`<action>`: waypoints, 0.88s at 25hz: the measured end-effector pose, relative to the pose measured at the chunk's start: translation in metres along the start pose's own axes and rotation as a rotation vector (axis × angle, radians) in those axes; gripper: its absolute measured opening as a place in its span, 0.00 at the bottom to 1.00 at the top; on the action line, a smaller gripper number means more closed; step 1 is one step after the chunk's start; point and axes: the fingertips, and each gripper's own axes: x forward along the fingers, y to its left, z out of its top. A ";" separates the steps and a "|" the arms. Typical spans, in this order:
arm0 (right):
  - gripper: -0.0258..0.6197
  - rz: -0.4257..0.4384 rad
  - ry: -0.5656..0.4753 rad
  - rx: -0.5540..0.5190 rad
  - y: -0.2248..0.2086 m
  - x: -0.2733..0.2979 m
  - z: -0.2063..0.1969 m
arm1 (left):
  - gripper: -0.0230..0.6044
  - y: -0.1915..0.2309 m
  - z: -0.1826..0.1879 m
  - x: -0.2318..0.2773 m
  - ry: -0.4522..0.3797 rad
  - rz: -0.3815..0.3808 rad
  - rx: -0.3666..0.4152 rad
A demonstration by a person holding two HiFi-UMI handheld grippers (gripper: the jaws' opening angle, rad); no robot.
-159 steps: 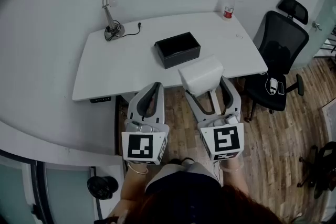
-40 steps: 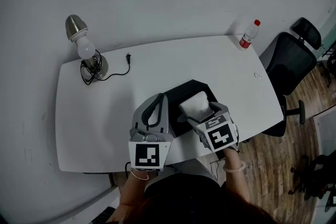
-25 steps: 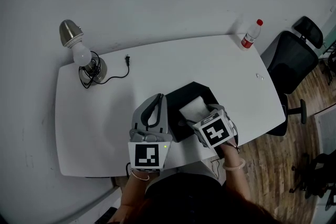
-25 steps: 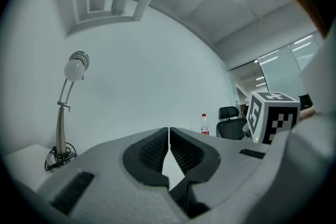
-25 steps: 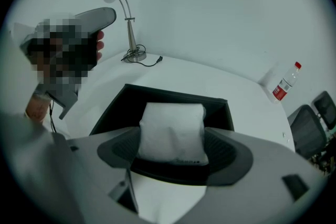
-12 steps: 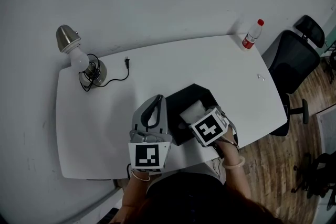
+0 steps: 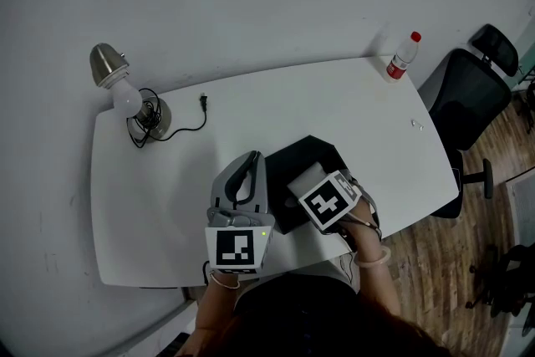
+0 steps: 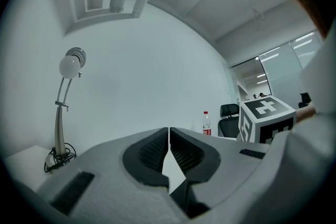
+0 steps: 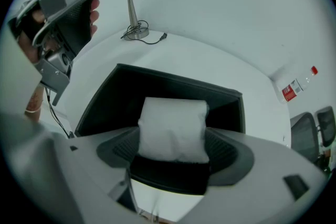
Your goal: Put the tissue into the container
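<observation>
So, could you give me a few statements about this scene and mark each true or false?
1. The right gripper holds the white tissue pack between its jaws. True.
2. The tissue pack lies on the table beside the container. False: it is held over the open black container.
3. The left gripper grips the container. False: its jaws are together on nothing.
4. A red-capped bottle stands at the table's far right corner. True.

Grey left gripper [image 8: 169, 135] and right gripper [image 9: 173, 132] carry black-and-white marker cubes [image 7: 236, 247].
</observation>
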 end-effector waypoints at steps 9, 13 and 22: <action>0.65 -0.003 -0.010 -0.002 0.002 -0.004 0.003 | 0.09 -0.003 0.004 -0.006 0.000 -0.004 0.010; 0.65 0.004 -0.030 0.006 0.002 -0.010 0.005 | 0.09 -0.004 0.006 -0.010 -0.004 -0.005 0.016; 0.65 0.002 -0.121 0.029 0.006 -0.026 0.007 | 0.09 -0.006 0.011 -0.024 -0.020 0.000 0.044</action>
